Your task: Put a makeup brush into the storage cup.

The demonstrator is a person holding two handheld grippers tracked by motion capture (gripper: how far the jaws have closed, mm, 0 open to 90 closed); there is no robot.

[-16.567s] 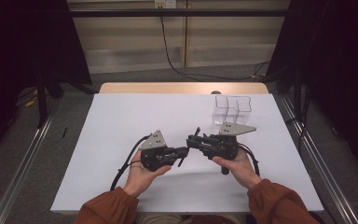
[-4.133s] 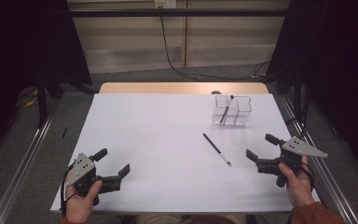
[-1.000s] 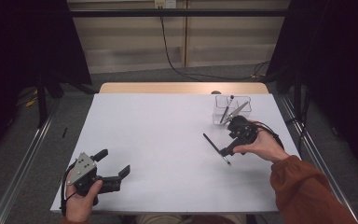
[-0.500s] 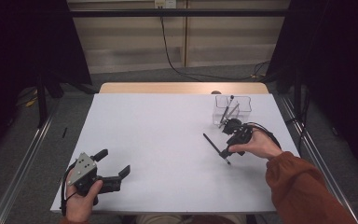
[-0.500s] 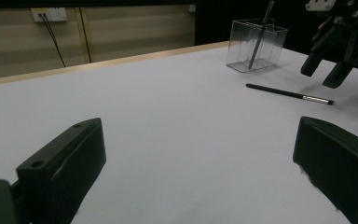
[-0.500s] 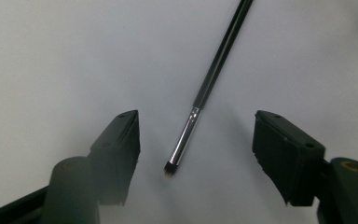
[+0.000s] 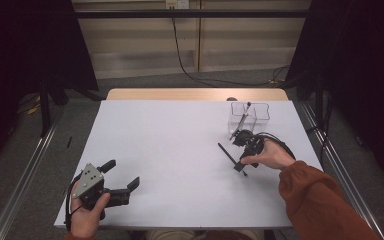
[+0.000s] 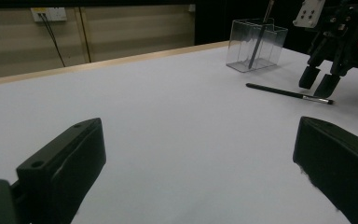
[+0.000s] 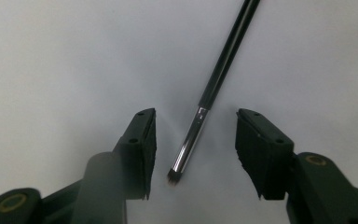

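Observation:
A thin black brush (image 7: 227, 154) with a silver ferrule lies flat on the white table (image 7: 170, 145), right of the middle. My right gripper (image 7: 239, 166) points down over its bristle end. In the right gripper view the ferrule (image 9: 193, 135) lies between the two jaws with gaps on both sides. My right gripper (image 9: 196, 140) is open, and its jaws have just been closing around the brush. My left gripper (image 7: 121, 174) rests near the front left corner, open with nothing between its jaws (image 8: 200, 158). From there the brush (image 8: 284, 92) and my right gripper (image 8: 318, 81) appear far off.
A clear two-part container (image 7: 250, 116) stands at the back right of the table, with a second brush (image 7: 242, 120) leaning in it. It sits just behind my right hand. The table's wooden far edge (image 7: 195, 94) runs along the back.
My right hand came from the table's right edge to the brush, then sank toward it over the last second while its jaws narrowed. The left gripper stayed in place.

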